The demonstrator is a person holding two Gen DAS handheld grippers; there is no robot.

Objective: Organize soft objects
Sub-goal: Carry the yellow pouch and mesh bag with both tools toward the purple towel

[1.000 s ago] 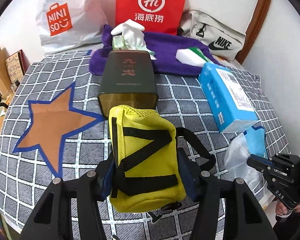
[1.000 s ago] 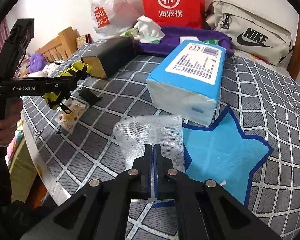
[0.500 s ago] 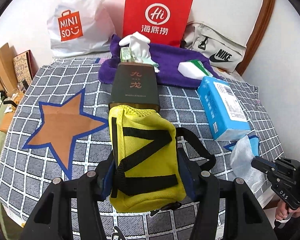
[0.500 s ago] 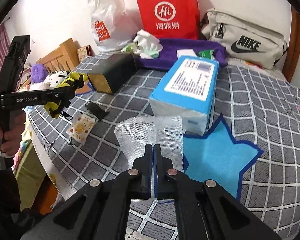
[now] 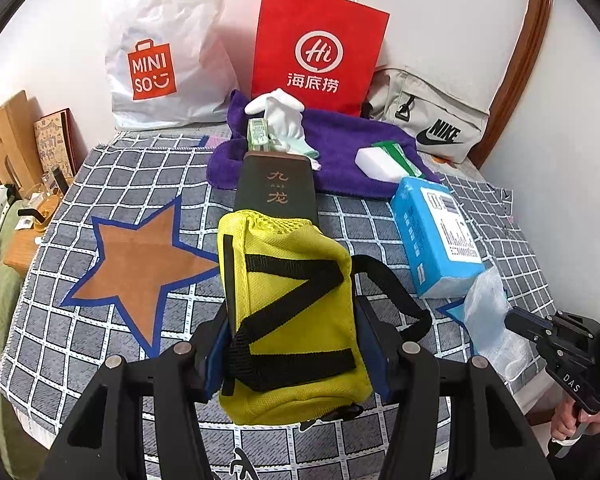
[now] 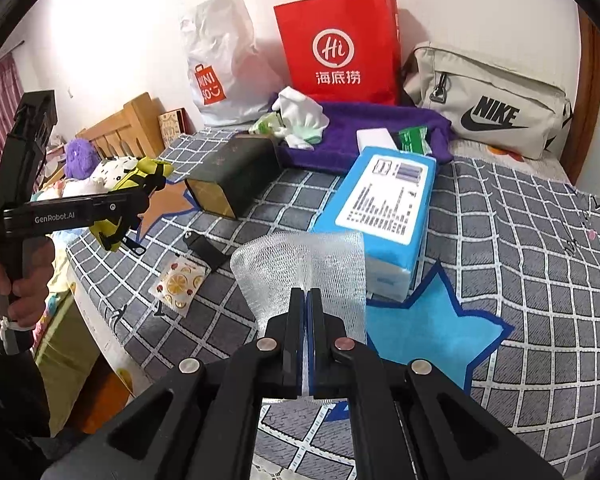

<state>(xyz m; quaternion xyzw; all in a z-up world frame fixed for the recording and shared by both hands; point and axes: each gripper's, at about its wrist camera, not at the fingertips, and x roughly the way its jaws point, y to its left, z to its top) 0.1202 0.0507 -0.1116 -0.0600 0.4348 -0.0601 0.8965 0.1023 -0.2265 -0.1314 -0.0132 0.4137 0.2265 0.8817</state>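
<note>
Pouch [image 5: 292,316] clamped in left gripper [image 5: 294,344], long axis toward 12 o'clock; right gripper [image 6: 308,312] pinches mesh sleeve [image 6: 300,264], blue star [image 6: 432,332] at 3 o'clock.

Bare orange star patch [image 5: 140,264] at left, dark box [image 5: 276,188] ahead, blue tissue pack [image 5: 436,236] blocking right

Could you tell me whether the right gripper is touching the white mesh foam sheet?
Touching. The right wrist view shows the right gripper with its fingers closed flat on the white mesh foam sheet, whose lower edge runs down between them.
</note>
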